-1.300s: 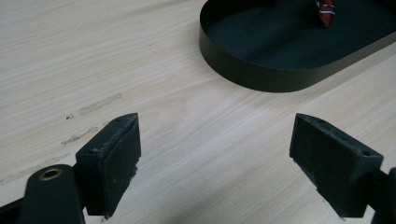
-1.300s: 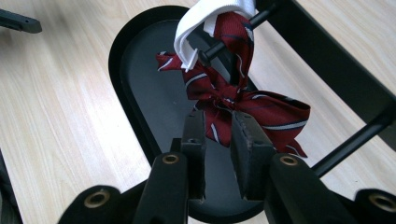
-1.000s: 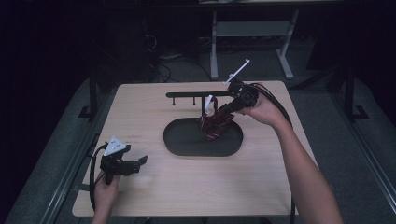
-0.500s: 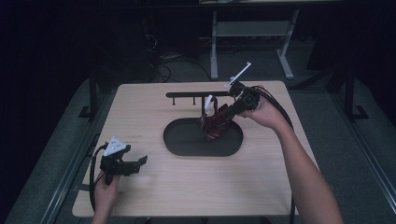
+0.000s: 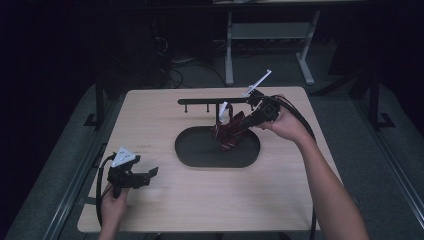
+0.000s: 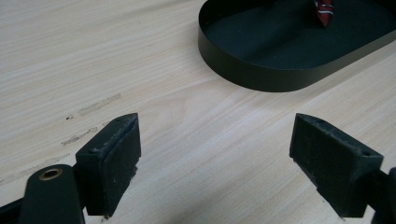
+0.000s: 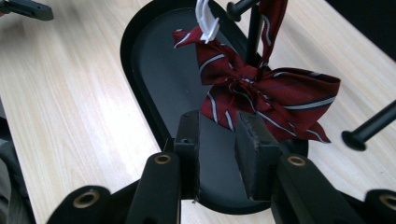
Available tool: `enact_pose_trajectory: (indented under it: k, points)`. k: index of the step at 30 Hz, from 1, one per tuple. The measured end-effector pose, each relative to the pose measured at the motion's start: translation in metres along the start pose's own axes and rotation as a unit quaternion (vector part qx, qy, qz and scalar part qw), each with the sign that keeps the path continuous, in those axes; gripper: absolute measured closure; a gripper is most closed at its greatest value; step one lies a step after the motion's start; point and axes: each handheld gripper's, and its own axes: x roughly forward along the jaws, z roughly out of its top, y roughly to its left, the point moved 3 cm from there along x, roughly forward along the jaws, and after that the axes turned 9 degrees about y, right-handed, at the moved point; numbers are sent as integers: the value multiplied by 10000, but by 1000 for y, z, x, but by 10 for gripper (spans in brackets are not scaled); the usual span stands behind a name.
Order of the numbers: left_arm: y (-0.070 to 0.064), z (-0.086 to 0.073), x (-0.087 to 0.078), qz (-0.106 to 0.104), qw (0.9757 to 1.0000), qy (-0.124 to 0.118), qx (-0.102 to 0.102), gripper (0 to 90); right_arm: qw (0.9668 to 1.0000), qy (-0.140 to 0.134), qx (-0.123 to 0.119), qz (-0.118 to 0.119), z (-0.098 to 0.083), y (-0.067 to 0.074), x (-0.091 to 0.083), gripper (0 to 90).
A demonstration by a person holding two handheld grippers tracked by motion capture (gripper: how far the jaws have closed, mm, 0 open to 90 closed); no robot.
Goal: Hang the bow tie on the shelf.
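Observation:
A dark red striped bow tie [image 7: 266,98] with a white clip [image 7: 208,21] hangs at a black rack's post [image 7: 254,32] over a black oval tray [image 7: 154,70]. My right gripper [image 7: 218,135] points at the bow from below. Its jaws have just been opening, and the bow's lower edge sits at their tips without being pressed. In the high view the right gripper [image 5: 235,127] is at the bow tie [image 5: 227,131] above the tray [image 5: 200,152]. My left gripper [image 5: 150,175] rests open on the table's front left, with bare wood between its jaws [image 6: 215,154].
The rack's crossbar [image 5: 210,101] with short pegs runs behind the tray, and one peg [image 7: 369,128] juts out right of the bow. The tray's wall [image 6: 243,74] lies ahead of the left gripper. The wooden table [image 5: 280,200] stretches wide at the front.
The right gripper's jaws have spread a little at the bow, with the hand hardly shifting. The left hand and its gripper have stayed put.

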Motion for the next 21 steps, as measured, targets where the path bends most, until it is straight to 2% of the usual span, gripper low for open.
enact_pose_trajectory:
  k: [21]
  points:
    - [0, 0, 0, 12, 10000, 6, 13, 163, 9999, -32, 26, 133, -18, 9, 6, 613]
